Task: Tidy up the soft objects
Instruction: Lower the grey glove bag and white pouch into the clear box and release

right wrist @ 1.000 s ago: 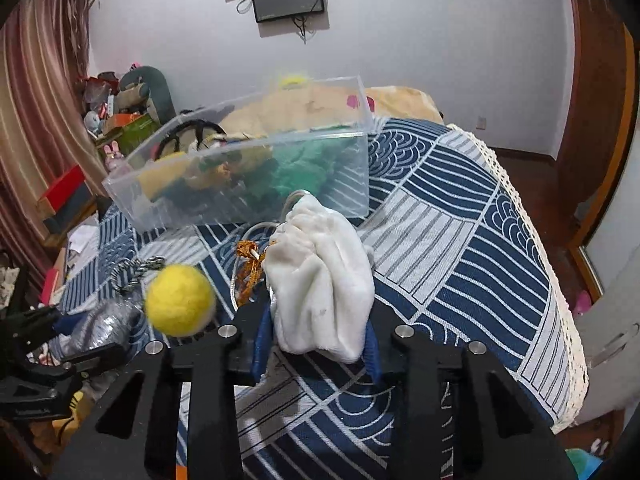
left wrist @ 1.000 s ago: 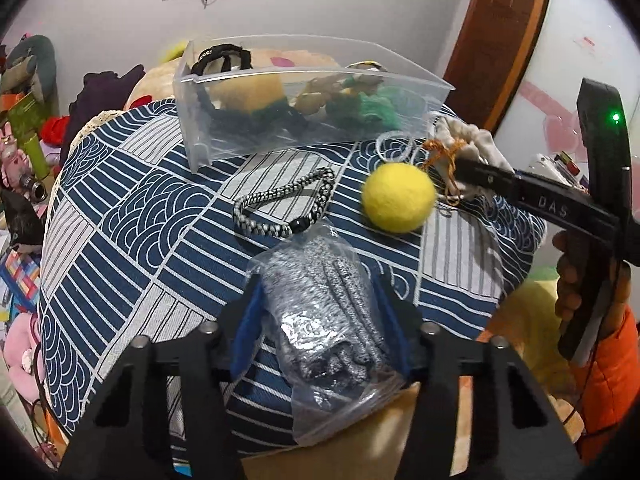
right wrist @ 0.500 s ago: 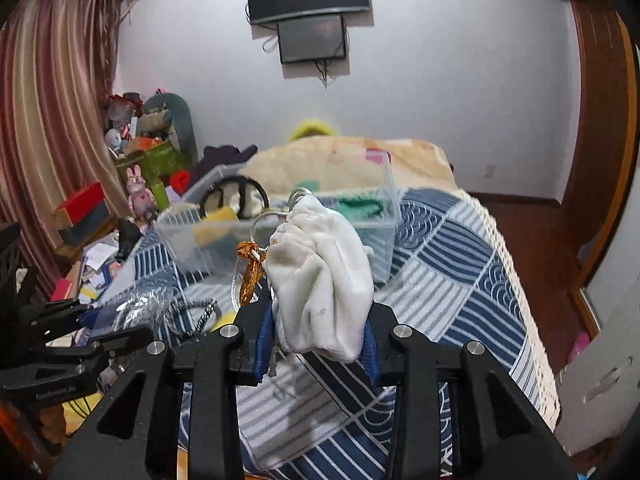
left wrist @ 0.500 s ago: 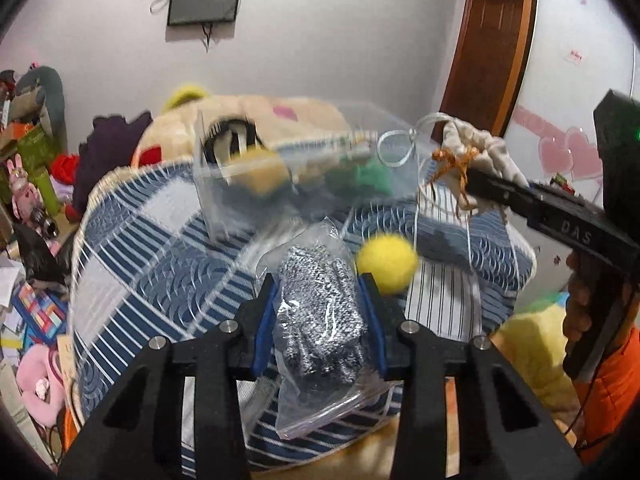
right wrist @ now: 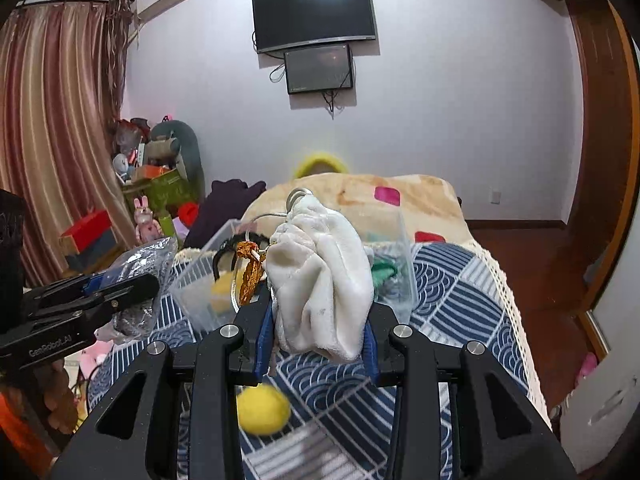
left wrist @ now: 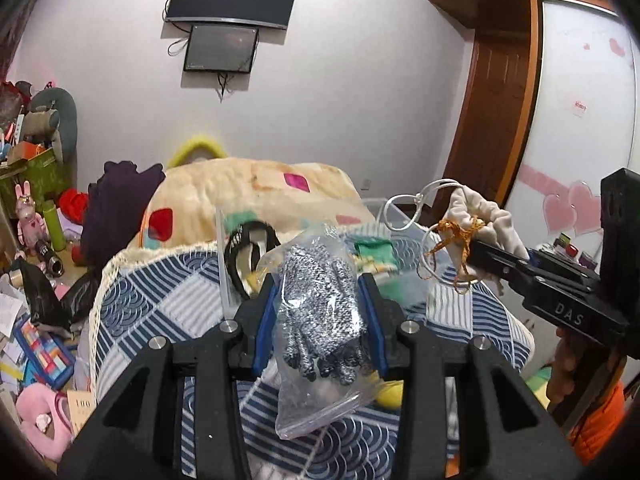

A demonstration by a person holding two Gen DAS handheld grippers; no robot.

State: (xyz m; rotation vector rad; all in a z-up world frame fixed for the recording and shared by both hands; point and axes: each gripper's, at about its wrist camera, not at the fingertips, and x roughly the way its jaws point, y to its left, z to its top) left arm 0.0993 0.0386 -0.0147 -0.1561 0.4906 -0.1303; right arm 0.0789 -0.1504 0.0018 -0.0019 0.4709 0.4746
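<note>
My left gripper (left wrist: 318, 308) is shut on a clear plastic bag of grey knit gloves (left wrist: 320, 312) and holds it above the bed. It also shows in the right wrist view (right wrist: 132, 276). My right gripper (right wrist: 318, 320) is shut on a white cloth pouch (right wrist: 324, 268) with an orange cord (right wrist: 248, 272), lifted near the clear plastic bin (right wrist: 402, 264). In the left wrist view the pouch (left wrist: 486, 220) hangs to the right of the bin (left wrist: 224, 264). A yellow felt ball (right wrist: 262, 408) lies on the blue patterned cover (right wrist: 452, 280).
The bin holds a black band (left wrist: 248, 248), a green item (left wrist: 372, 250) and a yellow item (right wrist: 224, 288). A beige blanket (left wrist: 248, 188) lies behind the bin. Toys and boxes (left wrist: 32, 216) crowd the floor at the left. A door (left wrist: 486, 120) stands at the right.
Both grippers have risen off the bed with their loads and moved toward the bin. The left gripper closed on the glove bag. The ball now lies below and behind the fingers.
</note>
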